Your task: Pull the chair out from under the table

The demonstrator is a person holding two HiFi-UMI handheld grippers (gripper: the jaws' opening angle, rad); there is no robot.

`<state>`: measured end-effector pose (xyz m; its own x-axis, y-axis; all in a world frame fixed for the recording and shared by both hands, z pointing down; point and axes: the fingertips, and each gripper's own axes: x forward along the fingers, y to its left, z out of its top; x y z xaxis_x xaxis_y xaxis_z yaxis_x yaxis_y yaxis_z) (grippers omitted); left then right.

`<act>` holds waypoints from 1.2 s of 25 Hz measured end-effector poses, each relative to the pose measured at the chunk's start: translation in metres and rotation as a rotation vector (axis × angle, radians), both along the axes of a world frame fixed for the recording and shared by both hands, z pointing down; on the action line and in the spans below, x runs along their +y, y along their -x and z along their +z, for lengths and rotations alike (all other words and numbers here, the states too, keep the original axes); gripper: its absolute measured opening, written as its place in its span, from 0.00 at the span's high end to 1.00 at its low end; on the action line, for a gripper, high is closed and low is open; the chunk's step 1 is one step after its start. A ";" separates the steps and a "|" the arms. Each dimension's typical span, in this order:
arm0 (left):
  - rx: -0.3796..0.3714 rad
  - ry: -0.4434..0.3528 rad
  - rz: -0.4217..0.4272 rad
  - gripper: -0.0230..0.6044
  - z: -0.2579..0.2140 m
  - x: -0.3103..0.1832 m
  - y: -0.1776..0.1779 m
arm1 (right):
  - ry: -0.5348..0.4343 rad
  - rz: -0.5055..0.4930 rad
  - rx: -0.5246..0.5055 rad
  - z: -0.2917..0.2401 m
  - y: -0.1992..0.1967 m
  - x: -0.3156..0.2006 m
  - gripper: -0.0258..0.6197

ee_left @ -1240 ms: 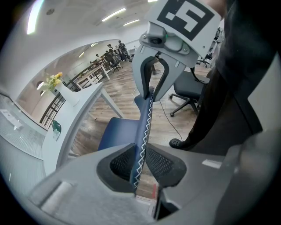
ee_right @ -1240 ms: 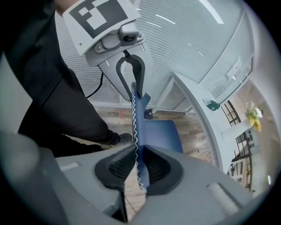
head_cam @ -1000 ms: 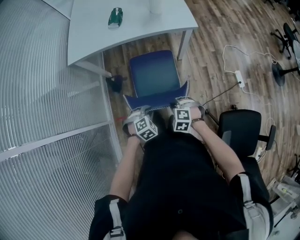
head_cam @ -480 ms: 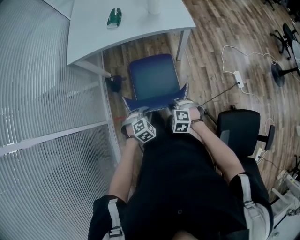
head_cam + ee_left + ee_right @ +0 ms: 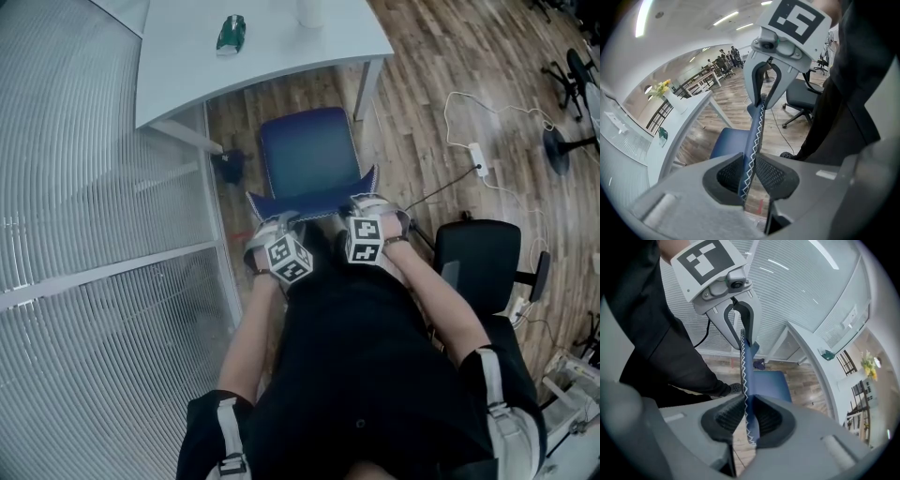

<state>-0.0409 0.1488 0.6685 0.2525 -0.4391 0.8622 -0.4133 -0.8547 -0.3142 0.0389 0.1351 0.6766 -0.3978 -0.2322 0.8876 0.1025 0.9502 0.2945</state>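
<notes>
With left gripper (image 5: 273, 225) and right gripper (image 5: 367, 204) each clamped on the backrest (image 5: 314, 203) of the blue chair (image 5: 307, 155), whose seat sits just clear of the white table (image 5: 187, 75), the pull appears near-complete, so the next move is probably an even release.

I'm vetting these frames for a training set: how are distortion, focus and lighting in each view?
Head view: fisheye bows the blinds and table edge; sharp, evenly lit. Left gripper view: dark round vignette, ceiling lights blown white, chair back crisp. Right gripper view: same vignette, blinds curve strongly, chair back crisp.
</notes>
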 end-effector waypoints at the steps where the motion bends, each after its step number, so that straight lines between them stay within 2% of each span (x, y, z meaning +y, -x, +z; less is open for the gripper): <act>1: 0.002 -0.001 0.000 0.84 0.000 0.000 0.000 | 0.002 0.001 0.001 0.000 0.000 0.000 0.85; 13: 0.081 -0.024 -0.056 0.82 -0.002 0.001 0.000 | -0.031 0.055 -0.041 0.000 0.000 -0.001 0.82; 21: 0.124 -0.046 -0.071 0.81 -0.017 0.001 -0.004 | -0.015 0.076 -0.052 -0.006 -0.004 0.000 0.82; 25: 0.149 -0.071 -0.074 0.81 -0.030 -0.008 -0.008 | -0.014 0.096 -0.071 -0.016 -0.009 -0.003 0.82; 30: 0.203 -0.139 -0.118 0.81 -0.056 -0.026 -0.008 | -0.046 0.180 -0.139 -0.045 -0.020 -0.016 0.83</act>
<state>-0.0333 0.1230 0.6121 0.3544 -0.5859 0.7288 -0.5738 -0.7516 -0.3252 0.0586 0.1192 0.6315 -0.4639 -0.3488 0.8143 -0.1115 0.9349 0.3370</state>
